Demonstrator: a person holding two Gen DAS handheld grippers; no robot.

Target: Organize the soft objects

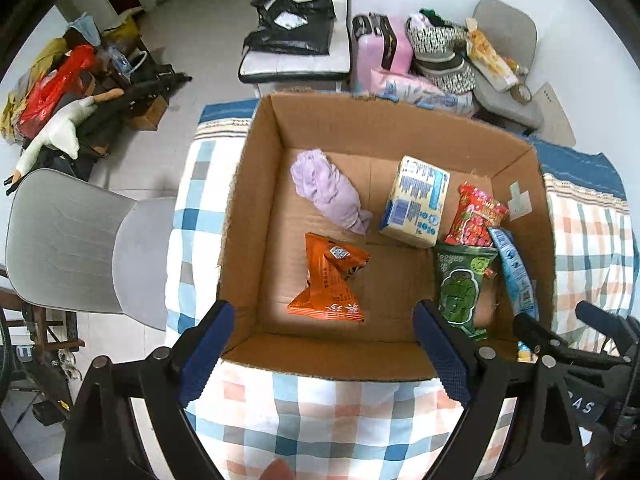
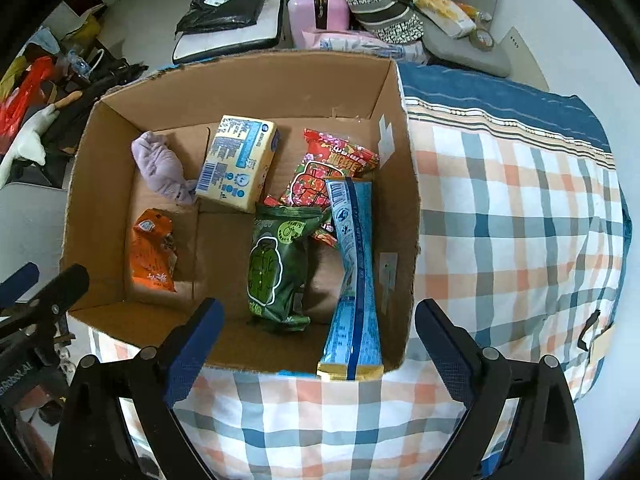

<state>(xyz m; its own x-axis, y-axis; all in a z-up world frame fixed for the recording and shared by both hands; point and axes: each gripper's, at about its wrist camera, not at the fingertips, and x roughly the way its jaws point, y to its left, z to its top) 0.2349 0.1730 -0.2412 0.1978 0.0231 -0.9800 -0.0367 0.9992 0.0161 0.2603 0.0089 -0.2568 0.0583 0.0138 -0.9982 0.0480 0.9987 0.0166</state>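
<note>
An open cardboard box (image 1: 260,184) (image 2: 400,128) stands on a plaid cloth. Inside lie a lilac cloth bundle (image 1: 328,190) (image 2: 160,166), a yellow tissue pack (image 1: 418,202) (image 2: 240,162), an orange snack bag (image 1: 330,280) (image 2: 154,250), a red packet (image 1: 476,214) (image 2: 328,170), a green packet (image 1: 460,286) (image 2: 276,268) and a long blue packet (image 1: 516,272) (image 2: 354,280). My left gripper (image 1: 324,352) is open and empty above the box's near edge. My right gripper (image 2: 320,348) is open and empty above the near right corner, by the blue packet's end. The right gripper also shows in the left wrist view (image 1: 560,328).
The plaid cloth (image 2: 520,208) (image 1: 320,420) covers the surface under and right of the box. A grey chair (image 1: 80,240) stands at the left. Beyond the box are a white chair with black bags (image 1: 296,36), a pink case (image 1: 380,48) and patterned bags (image 2: 384,4).
</note>
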